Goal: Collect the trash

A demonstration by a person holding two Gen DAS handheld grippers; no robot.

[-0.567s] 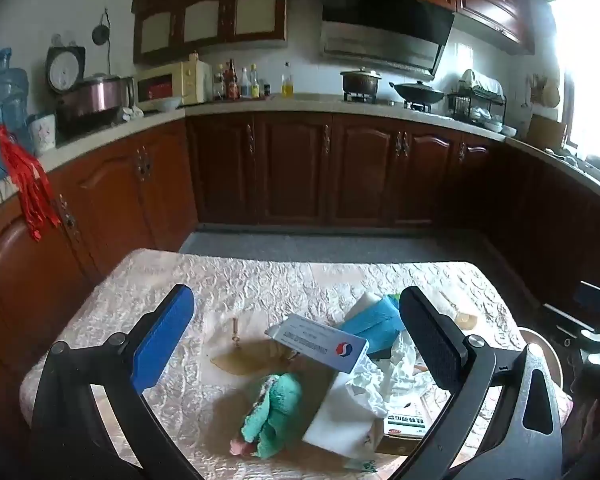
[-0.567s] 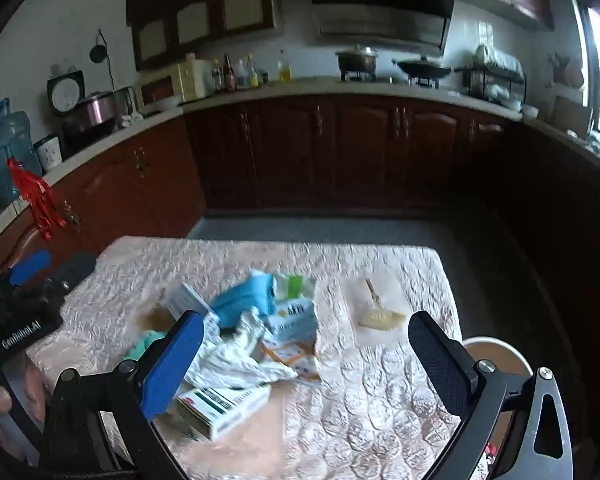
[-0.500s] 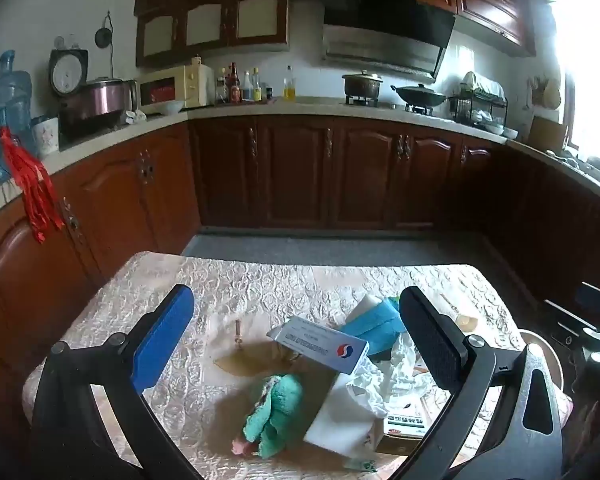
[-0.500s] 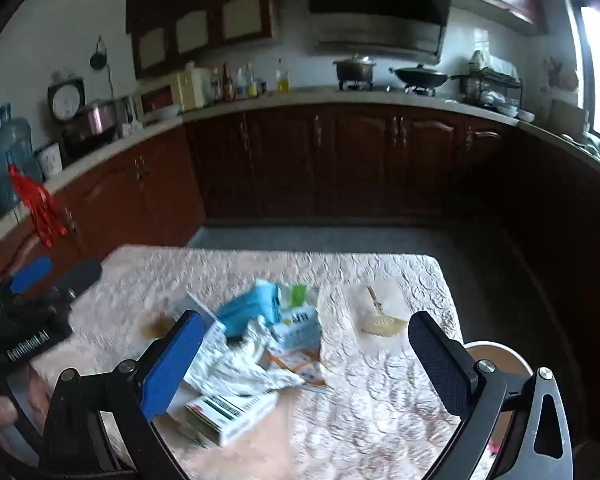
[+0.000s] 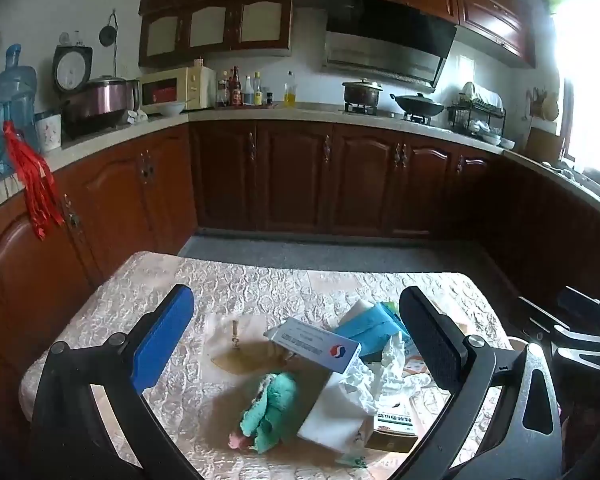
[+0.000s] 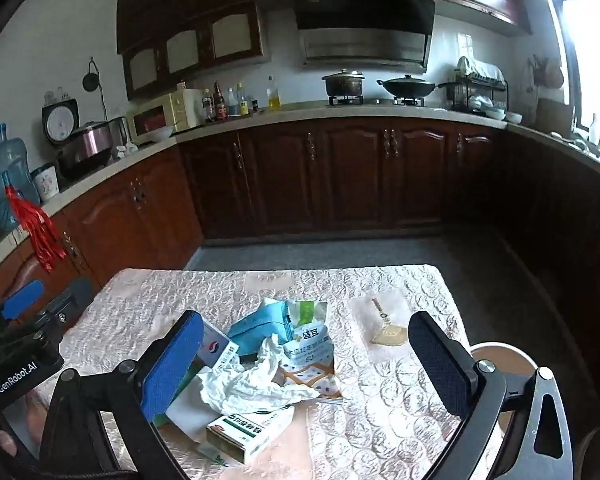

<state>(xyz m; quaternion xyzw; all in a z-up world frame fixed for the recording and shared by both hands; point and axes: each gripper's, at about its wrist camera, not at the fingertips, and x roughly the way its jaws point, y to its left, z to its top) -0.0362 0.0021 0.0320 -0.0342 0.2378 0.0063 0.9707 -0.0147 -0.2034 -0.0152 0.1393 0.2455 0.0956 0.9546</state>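
Crumpled tissue (image 6: 252, 388) atop boxes, mid table (image 6: 380, 400); bin (image 6: 496, 356) right

Both wrist views above table (image 5: 148, 280) – facing cabinets, sharing trash pile (image 6: 260, 384).

Left claw (image 5: 296, 340), right claw (image 6: 306, 354) both wide, empty.

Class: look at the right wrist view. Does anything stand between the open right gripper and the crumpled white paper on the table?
Nothing visible does. The right gripper hangs open above the table, and the crumpled white paper lies on top of the trash pile, uncovered.
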